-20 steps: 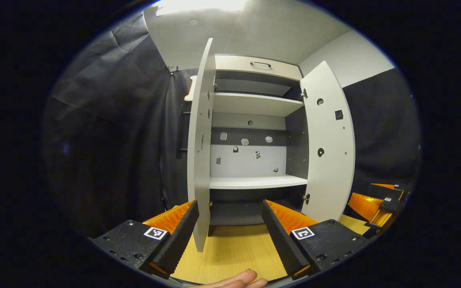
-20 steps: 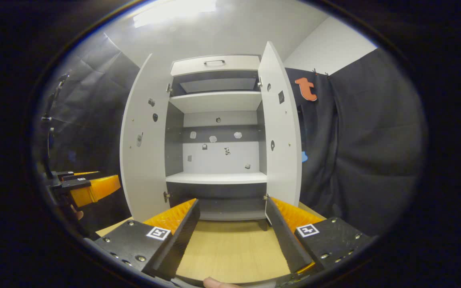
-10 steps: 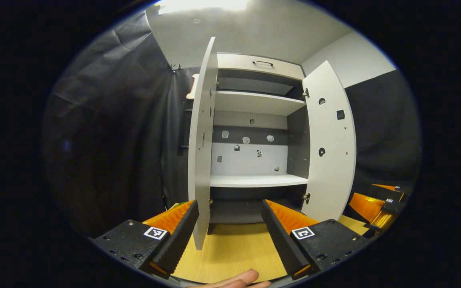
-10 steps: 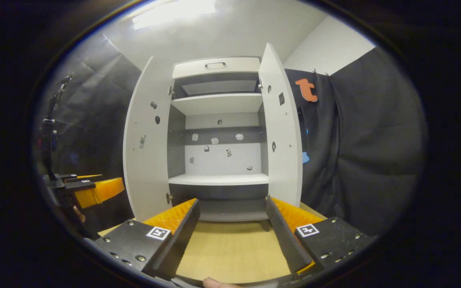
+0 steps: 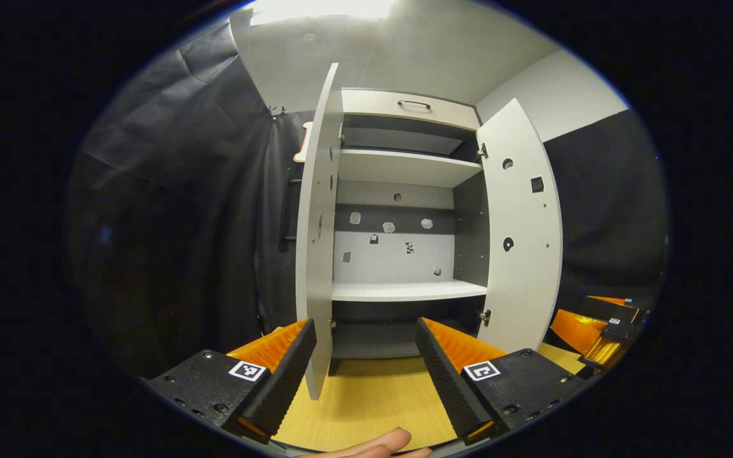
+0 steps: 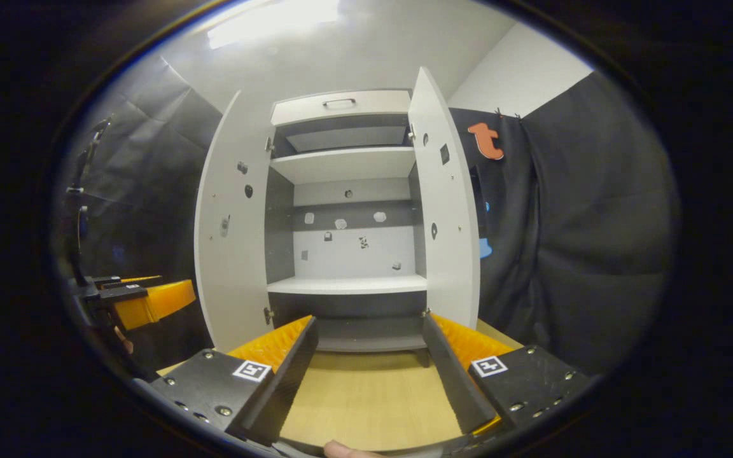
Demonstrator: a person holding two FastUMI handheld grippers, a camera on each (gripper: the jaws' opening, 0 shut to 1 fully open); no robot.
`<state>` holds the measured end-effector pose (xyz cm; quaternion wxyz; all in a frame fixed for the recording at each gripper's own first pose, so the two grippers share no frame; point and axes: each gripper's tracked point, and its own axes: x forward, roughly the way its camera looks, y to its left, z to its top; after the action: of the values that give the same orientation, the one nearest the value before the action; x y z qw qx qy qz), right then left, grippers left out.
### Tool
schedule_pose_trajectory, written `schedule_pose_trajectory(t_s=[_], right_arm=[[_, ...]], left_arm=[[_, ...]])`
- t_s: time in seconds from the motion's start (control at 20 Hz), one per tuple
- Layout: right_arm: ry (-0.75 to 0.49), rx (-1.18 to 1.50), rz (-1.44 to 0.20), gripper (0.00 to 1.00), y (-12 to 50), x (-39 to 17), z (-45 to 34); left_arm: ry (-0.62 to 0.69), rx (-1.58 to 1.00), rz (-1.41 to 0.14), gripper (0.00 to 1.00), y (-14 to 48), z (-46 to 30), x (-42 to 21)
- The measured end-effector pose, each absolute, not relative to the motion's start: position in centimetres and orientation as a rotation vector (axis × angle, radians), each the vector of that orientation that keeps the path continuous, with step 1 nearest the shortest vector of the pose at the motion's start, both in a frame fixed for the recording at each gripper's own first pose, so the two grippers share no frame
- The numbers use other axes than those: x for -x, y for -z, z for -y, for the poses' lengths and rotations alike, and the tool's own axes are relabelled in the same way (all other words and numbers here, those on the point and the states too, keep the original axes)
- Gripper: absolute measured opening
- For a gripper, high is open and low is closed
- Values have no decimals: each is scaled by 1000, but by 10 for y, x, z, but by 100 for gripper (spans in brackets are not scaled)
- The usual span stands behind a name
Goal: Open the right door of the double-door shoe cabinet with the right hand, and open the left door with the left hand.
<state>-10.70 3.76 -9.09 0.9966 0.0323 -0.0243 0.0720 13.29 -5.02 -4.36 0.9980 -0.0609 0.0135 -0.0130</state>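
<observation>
While both doors already stand swung wide, the shoe cabinet fills the middle of the right gripper view, tall and upright, straight ahead of my tongs and apart from them. It is smooth pale board with dark inner side walls, flat shelves, and a drawer front with a slim handle at the top. In the left gripper view the left door runs edge-on down the centre-left of the frame, its lower corner just beside my left tongs, which are nearer to it; the right door angles off at right. My right tongs gape empty at the bottom centre over the light wood-grain table, with the right door just up and right of them. Both pairs stand apart, gripping nothing, their inner faces ridged. I judge the opening done.
</observation>
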Motion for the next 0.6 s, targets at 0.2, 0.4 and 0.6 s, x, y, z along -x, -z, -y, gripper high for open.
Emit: schedule_pose_trajectory(t_s=[0.2,0.4,0.6], right_arm=[[-139,-65,68,98,91,103,-30],[-194,-99,172,99,71,105,-21],[-232,-99,212,99,68,105,-5]], left_arm=[[-9,149,-10,97,41,50,-137],[-2,182,33,96,33,64,-146],[25,177,75,93,26,80,-153]])
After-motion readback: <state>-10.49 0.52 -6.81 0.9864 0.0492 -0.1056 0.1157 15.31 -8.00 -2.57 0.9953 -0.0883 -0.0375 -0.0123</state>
